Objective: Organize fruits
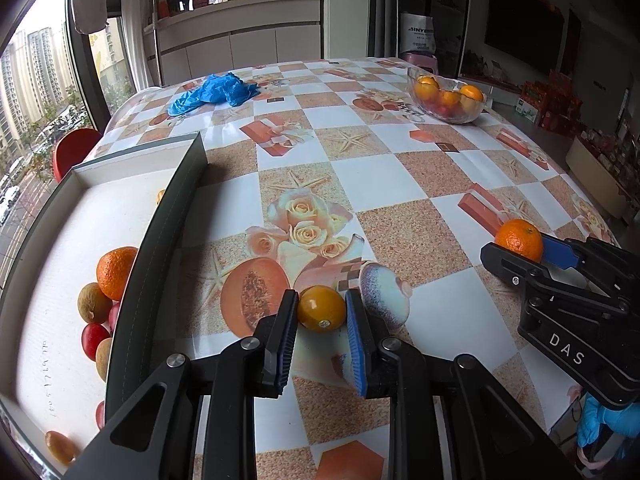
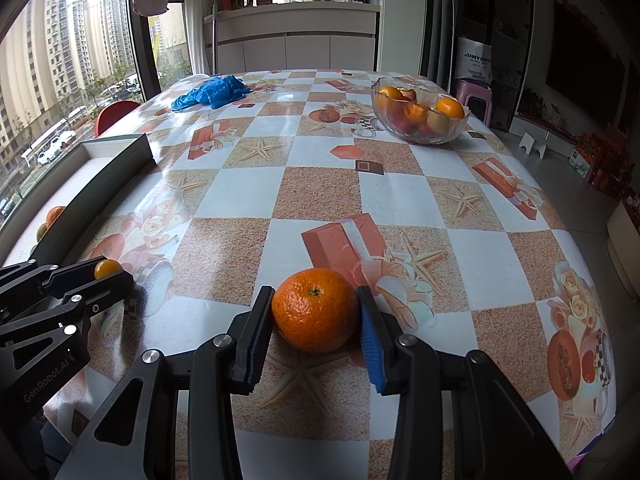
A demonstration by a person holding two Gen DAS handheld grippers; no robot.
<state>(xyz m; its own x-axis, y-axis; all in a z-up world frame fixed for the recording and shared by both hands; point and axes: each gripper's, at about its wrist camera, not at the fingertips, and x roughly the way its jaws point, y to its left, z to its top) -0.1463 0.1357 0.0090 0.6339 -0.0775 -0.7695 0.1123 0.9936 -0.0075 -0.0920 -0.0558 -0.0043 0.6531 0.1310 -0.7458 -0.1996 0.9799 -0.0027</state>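
Left wrist view is showing the left gripper (image 1: 322, 312) pinching a small yellow fruit (image 1: 321, 309) between its blue pads, low over the table (image 1: 400, 184); the right gripper (image 1: 520, 254) is squeezing an orange (image 1: 519, 239) off to the right; right wrist view is confirming that grip, with both pads pressing on the orange's sides, and it seems to be resting on the tablecloth. Just left of the yellow fruit, a white-lined box (image 1: 168, 240) is already holding 1 orange, some brownish fruits and red ones, so sorting is looking partly done; the 2 gripped fruits are probably heading there next. Farther back, a glass bowl (image 1: 448, 114) is still carrying several oranges and darker fruit; whether those are meant to move too is unclear. A crumpled blue glove (image 1: 214, 92) is lying at the far side.
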